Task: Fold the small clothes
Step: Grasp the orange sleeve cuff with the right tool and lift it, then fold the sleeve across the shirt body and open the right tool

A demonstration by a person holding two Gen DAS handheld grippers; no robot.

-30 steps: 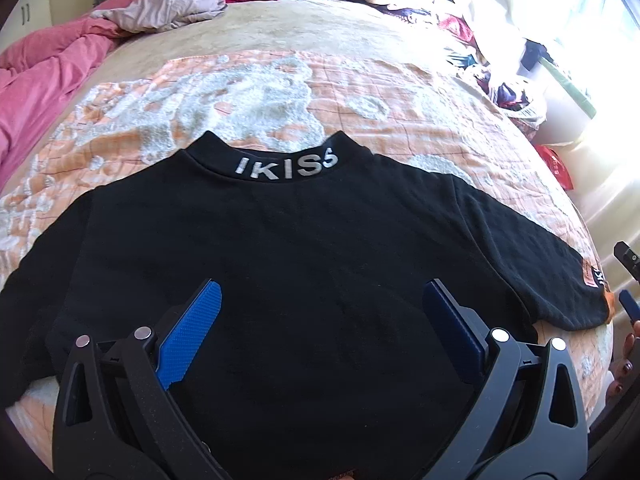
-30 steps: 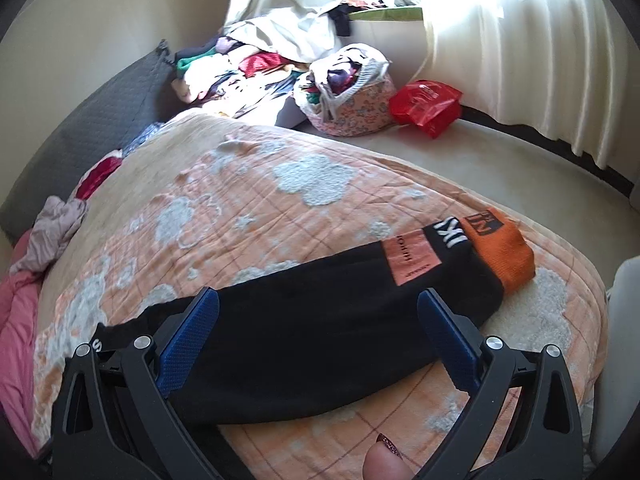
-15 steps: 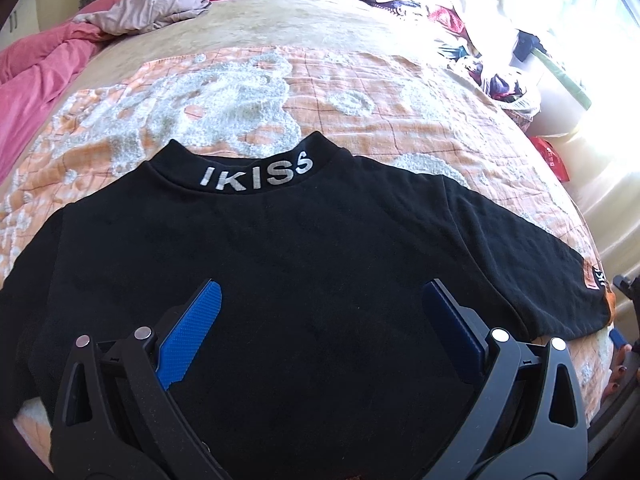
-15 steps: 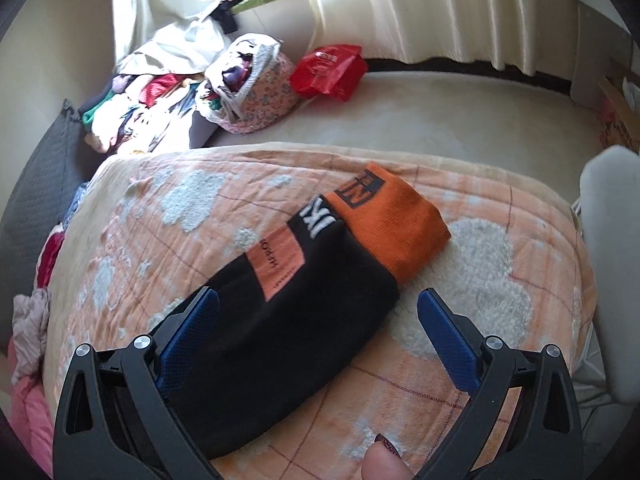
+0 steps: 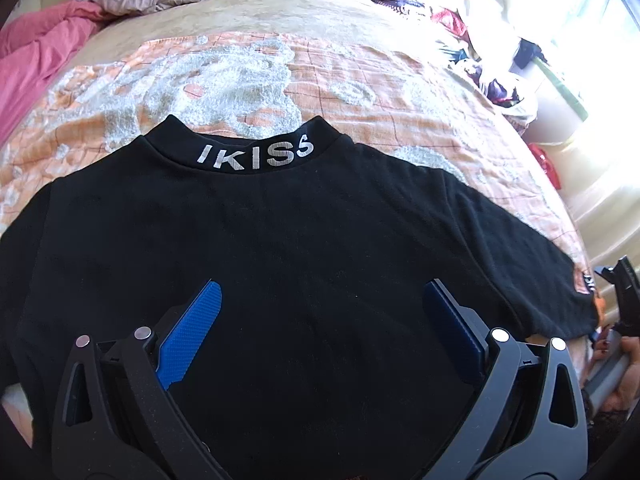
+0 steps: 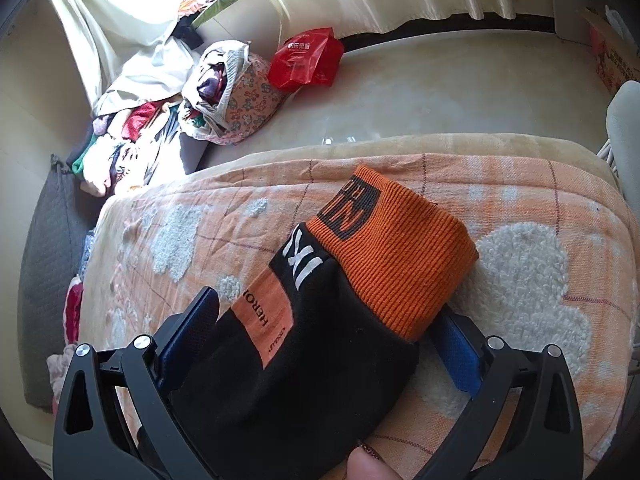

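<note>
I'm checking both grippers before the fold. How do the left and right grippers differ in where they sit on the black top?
The left gripper sits above the black top's body, below the collar; the right gripper straddles the sleeve by its orange cuff. Nothing lies between the left's fingers; the sleeve fills the gap between the right's. Both are open, with blue pads.
</note>
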